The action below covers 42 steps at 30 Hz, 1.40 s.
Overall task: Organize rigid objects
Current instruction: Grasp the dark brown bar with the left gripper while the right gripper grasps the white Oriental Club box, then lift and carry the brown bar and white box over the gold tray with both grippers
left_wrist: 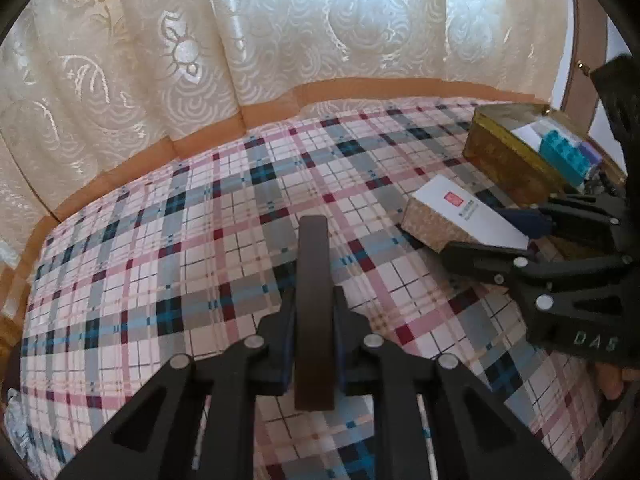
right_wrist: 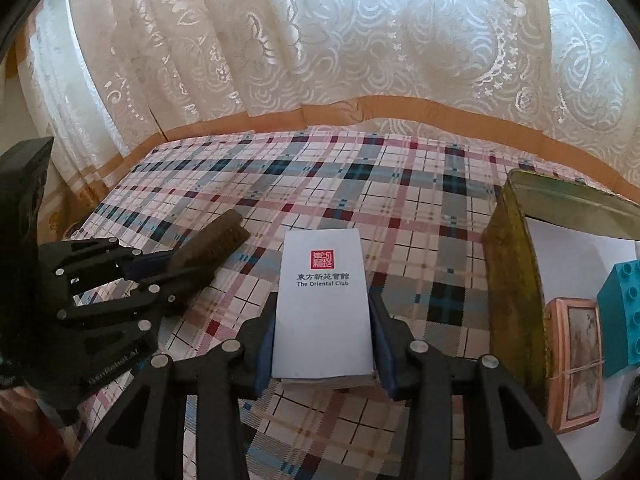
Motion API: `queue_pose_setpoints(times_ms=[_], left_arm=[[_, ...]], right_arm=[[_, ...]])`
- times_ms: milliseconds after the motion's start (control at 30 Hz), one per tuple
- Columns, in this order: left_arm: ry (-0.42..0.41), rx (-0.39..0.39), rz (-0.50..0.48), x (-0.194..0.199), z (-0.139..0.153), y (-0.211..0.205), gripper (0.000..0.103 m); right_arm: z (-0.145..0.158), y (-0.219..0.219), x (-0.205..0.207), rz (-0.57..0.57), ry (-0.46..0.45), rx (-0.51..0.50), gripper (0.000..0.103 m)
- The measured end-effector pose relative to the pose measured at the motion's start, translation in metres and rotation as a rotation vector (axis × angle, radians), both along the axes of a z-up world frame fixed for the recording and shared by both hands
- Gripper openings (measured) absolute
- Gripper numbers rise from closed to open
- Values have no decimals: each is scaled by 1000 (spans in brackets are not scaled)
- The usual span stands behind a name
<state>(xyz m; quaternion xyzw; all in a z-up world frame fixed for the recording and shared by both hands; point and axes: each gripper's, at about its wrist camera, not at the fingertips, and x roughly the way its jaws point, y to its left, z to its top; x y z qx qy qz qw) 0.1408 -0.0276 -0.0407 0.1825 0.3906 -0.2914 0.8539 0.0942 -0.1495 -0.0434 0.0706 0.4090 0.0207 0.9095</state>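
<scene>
My left gripper (left_wrist: pixel 314 312) is shut on a dark brown bar-shaped block (left_wrist: pixel 314 300), held above the plaid cloth; it also shows at the left of the right wrist view (right_wrist: pixel 208 242). My right gripper (right_wrist: pixel 324 332) is shut on a white box printed "The Oriental Club" (right_wrist: pixel 324 304), seen from the left wrist view (left_wrist: pixel 460 210) at the right. A gold tin (right_wrist: pixel 516 280) stands just right of the white box.
The gold tin (left_wrist: pixel 504 156) holds a teal toy brick (right_wrist: pixel 622 312), a pink-framed box (right_wrist: pixel 576 360) and white paper. The plaid tablecloth (left_wrist: pixel 180 240) covers the table. Cream lace curtains (right_wrist: pixel 320 40) hang behind the far edge.
</scene>
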Motion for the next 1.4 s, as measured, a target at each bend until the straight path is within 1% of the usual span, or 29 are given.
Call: queue_pose_setpoints(times_ms=[67, 100, 133, 167, 200, 267, 300, 433, 500, 533, 567, 600, 667, 700, 800, 867, 967, 1033, 1267, 1400], left_arm=[[2, -4, 30, -2, 0, -2, 14], [17, -22, 51, 2, -1, -1, 14], [44, -58, 86, 6, -2, 2, 15], [60, -83, 115, 9, -3, 4, 18], [65, -95, 136, 10, -3, 5, 18], [38, -62, 145, 6, -4, -1, 18], [33, -58, 153, 6, -4, -2, 18], [43, -79, 191, 5, -4, 0, 14], [17, -70, 227, 2, -3, -2, 14], [-14, -70, 253, -2, 0, -2, 14], [-41, -88, 289, -7, 4, 0, 14], [-47, -121, 315, -9, 7, 2, 14], [-40, -218, 378, -14, 13, 10, 14], [-52, -249, 417, -20, 15, 12, 14], [-133, -269, 483, -39, 23, 10, 14], [-191, -302, 520, -52, 29, 11, 14], [-217, -334, 552, -69, 31, 12, 14], [-248, -342, 565, -76, 34, 13, 14], [-310, -312, 589, -85, 38, 2, 14], [-316, -309, 591, -90, 39, -1, 14]], right_arm=[[0, 0, 0, 4, 1, 3, 45], [0, 0, 0, 5, 2, 3, 45], [0, 0, 1, 7, 3, 4, 45], [-1, 0, 1, 9, 4, 5, 45], [-1, 0, 1, 10, 4, 5, 45], [-1, 0, 1, 11, 3, 6, 45], [-1, 0, 1, 11, 3, 7, 45], [2, 0, -1, 11, -16, 7, 45], [6, 1, -5, 9, -44, -2, 45], [8, 1, -8, 5, -60, -8, 45], [11, 1, -11, 0, -81, -14, 45], [13, 1, -14, -4, -101, -18, 45], [19, 0, -21, -19, -145, -27, 45], [22, -1, -24, -28, -167, -30, 45], [29, -3, -34, -52, -226, -40, 45], [34, -3, -43, -67, -267, -57, 45], [40, -3, -57, -87, -323, -88, 45], [43, -3, -65, -91, -345, -100, 45], [44, -5, -79, -105, -359, -100, 45], [45, -7, -87, -114, -375, -106, 45]])
